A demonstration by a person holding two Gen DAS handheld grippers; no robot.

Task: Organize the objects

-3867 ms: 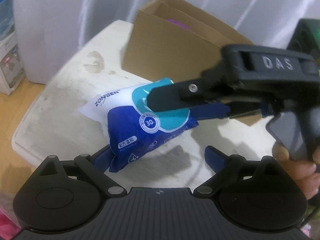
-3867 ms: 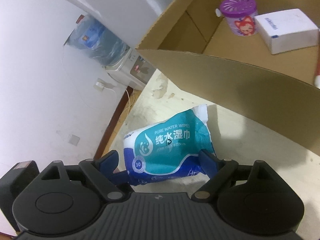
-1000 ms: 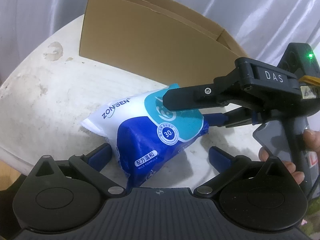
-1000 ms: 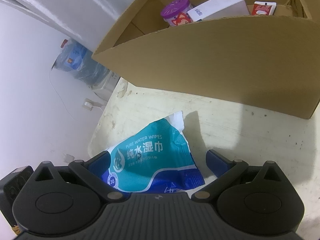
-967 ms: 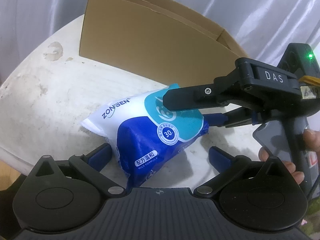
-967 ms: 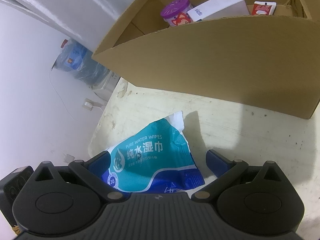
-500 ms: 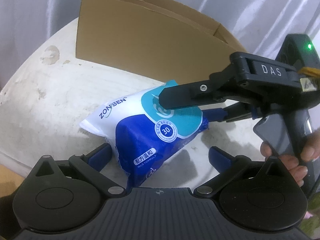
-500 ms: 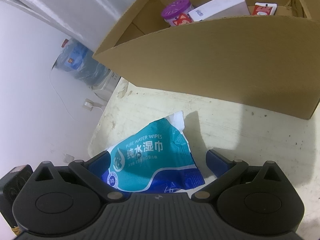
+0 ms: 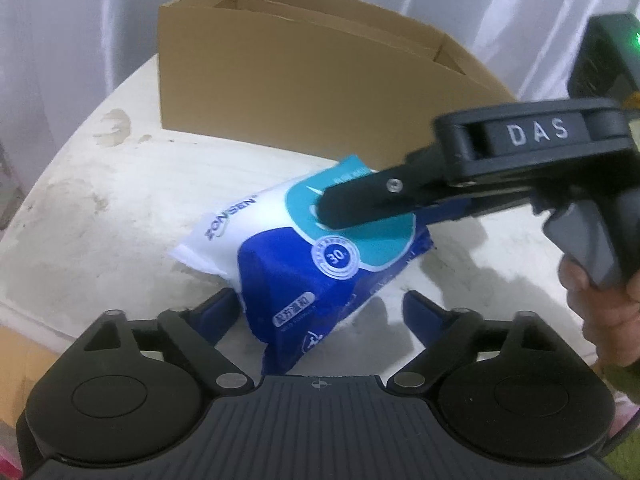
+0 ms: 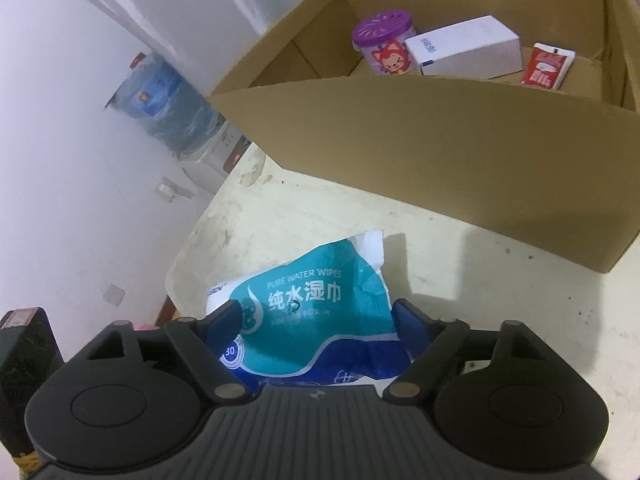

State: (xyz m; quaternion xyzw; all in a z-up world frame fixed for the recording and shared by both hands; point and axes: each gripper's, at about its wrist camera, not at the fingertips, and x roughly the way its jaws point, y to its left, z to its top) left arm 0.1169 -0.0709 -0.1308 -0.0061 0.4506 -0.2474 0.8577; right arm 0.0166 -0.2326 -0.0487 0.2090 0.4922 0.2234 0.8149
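a jar [image 10: 383, 46], a white box [image 10: 468, 50] and a red packet [image 10: 547, 66] already sit in the cardboard box [image 10: 460, 160]. the wipes pack [image 9: 316, 256] lies on the tabletop [image 9: 100, 216] outside it. right gripper [image 10: 316, 316] has just been closing and pinches the pack; left gripper [image 9: 320, 312] has also been closing around the pack's near end, not yet pressing on it.

This looks like a plain home or office corner: a worn, stained white table [image 10: 500, 280] against a bare white wall [image 10: 60, 160], a water dispenser [image 10: 176, 120] with its blue bottle at ten o'clock, pale curtains [image 9: 80, 40] behind, and a cardboard box [image 10: 440, 152] of household sundries at twelve o'clock.
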